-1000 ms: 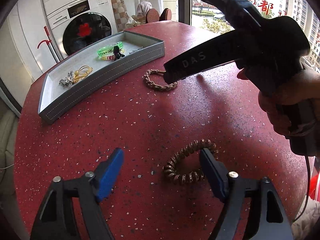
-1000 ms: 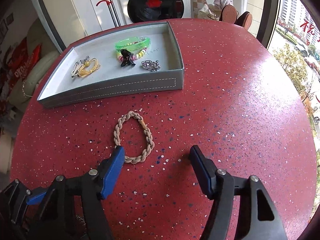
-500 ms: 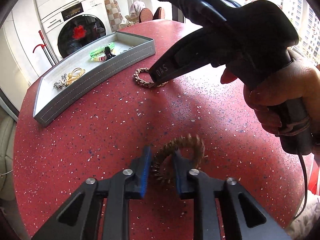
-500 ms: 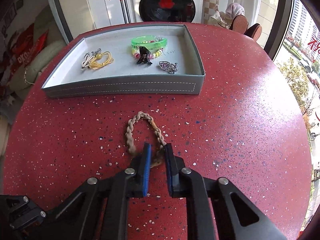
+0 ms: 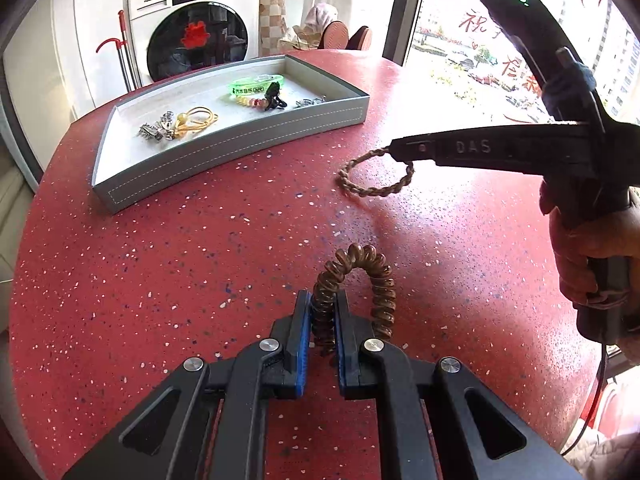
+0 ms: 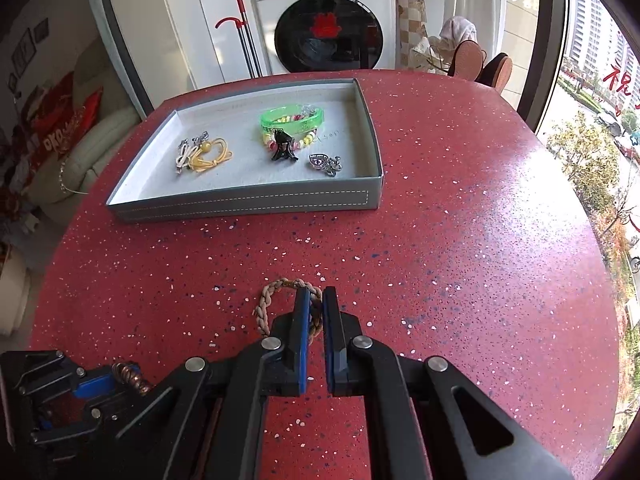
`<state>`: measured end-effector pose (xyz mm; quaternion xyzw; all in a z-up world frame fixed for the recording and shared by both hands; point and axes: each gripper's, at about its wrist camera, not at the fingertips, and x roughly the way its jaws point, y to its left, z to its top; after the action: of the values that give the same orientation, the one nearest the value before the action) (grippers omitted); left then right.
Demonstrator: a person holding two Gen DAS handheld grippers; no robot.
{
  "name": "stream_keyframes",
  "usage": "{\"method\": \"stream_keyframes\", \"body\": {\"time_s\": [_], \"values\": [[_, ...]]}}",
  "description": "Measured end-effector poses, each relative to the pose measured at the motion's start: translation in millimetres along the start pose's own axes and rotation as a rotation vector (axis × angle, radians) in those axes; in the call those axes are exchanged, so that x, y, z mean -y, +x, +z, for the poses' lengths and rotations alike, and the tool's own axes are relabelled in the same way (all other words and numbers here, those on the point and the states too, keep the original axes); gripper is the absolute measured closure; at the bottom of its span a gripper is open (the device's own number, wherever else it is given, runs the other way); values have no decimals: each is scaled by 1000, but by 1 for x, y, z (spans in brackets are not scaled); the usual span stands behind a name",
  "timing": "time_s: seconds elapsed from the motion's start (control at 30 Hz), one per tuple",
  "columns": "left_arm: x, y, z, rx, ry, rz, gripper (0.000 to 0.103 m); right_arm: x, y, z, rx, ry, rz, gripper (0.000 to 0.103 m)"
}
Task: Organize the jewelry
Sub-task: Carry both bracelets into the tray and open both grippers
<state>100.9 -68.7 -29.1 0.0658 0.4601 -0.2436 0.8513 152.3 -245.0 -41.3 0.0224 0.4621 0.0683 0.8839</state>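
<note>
Left wrist view: the left gripper (image 5: 322, 312) is clamped on one side of a brown spiral hair tie (image 5: 356, 280) at six o'clock on the red speckled table (image 5: 160, 260). At two o'clock the right gripper (image 6: 316, 308) pinches a braided tan bracelet (image 6: 276, 300) — part of its loop hangs free. A grey tray (image 6: 248, 200) of jewelry sits at eleven o'clock, well apart.

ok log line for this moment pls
left tool: shut on spiral hair tie | right tool: shut on braided bracelet | tray: not reached
</note>
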Motion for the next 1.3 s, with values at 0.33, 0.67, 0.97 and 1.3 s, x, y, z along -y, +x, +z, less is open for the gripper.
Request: {"method": "stream_keyframes", "body": {"time_s": [0.33, 0.67, 0.97, 1.3], "values": [[-31, -18, 19, 61, -68, 31, 74, -4, -23, 11, 40, 4, 38, 96], [-72, -37, 59, 137, -138, 70, 74, -19, -36, 53, 100, 13, 94, 96], [-112, -20, 114, 162, -189, 113, 74, -33, -10, 101, 103, 34, 140, 96], [-141, 27, 151, 121, -220, 166, 74, -32, 54, 118, 24, 87, 147, 96]]}}
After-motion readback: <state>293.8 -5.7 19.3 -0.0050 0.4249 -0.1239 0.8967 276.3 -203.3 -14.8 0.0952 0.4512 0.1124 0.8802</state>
